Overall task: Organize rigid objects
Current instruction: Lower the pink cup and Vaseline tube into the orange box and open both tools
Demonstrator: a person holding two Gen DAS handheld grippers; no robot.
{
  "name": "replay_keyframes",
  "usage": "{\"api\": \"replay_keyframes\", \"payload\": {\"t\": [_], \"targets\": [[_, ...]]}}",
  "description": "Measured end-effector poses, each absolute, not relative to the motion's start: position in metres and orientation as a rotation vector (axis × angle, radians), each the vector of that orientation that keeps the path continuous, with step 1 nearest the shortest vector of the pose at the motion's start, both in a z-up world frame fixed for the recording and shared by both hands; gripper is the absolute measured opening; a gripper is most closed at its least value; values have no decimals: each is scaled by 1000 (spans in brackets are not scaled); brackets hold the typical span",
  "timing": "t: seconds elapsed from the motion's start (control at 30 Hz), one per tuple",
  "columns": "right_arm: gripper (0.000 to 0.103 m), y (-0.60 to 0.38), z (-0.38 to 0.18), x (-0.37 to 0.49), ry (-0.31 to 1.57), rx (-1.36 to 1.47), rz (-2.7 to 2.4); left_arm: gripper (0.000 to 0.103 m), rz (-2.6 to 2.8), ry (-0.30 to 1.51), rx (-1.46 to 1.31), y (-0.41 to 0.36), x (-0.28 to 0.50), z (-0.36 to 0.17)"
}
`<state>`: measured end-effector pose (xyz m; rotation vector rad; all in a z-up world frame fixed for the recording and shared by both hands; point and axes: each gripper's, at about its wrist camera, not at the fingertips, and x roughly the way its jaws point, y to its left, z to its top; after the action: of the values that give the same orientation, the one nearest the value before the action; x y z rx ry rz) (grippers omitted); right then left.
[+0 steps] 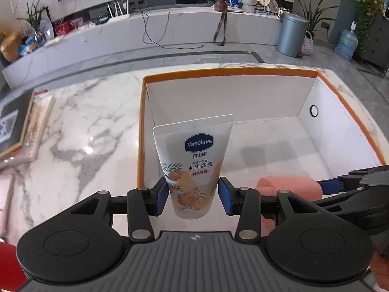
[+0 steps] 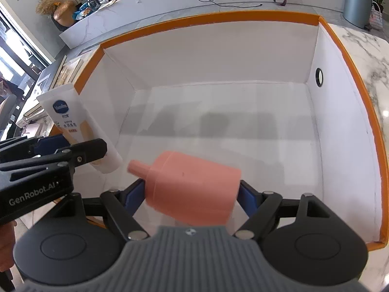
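A white Vaseline hand-cream tube [image 1: 194,160] stands cap-down between the blue pads of my left gripper [image 1: 194,196], which is shut on it over the near left corner of the box. The box [image 1: 231,71] is white inside with an orange rim, and I see nothing lying on its floor. My right gripper [image 2: 192,194] is shut on a pink plastic bottle [image 2: 192,187], held sideways with its neck pointing left, low over the box's near side [image 2: 206,17]. From the right wrist view, the tube [image 2: 70,119] and left gripper [image 2: 70,148] are close on the left.
The box rests on a white marble table [image 1: 85,133]. A stack of framed pictures or books [image 1: 22,126] lies at the table's left edge. The box's right wall has a round hole [image 1: 313,110]. A grey bin [image 1: 291,34] stands on the floor beyond.
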<state>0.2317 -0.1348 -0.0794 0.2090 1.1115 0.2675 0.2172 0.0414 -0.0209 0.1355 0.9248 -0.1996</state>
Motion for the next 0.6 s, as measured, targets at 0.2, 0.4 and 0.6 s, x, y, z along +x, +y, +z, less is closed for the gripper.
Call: {"api": "replay_keyframes", "payload": {"t": [0.2, 0.4, 0.6], "targets": [[83, -138, -70, 223, 1060, 154, 242, 51, -173, 911, 247, 29, 210, -26], [83, -143, -60, 211, 999, 107, 214, 52, -172, 920, 254, 26, 208, -30], [84, -146, -54, 201, 938, 89, 201, 67, -174, 888, 227, 31, 201, -25]]}}
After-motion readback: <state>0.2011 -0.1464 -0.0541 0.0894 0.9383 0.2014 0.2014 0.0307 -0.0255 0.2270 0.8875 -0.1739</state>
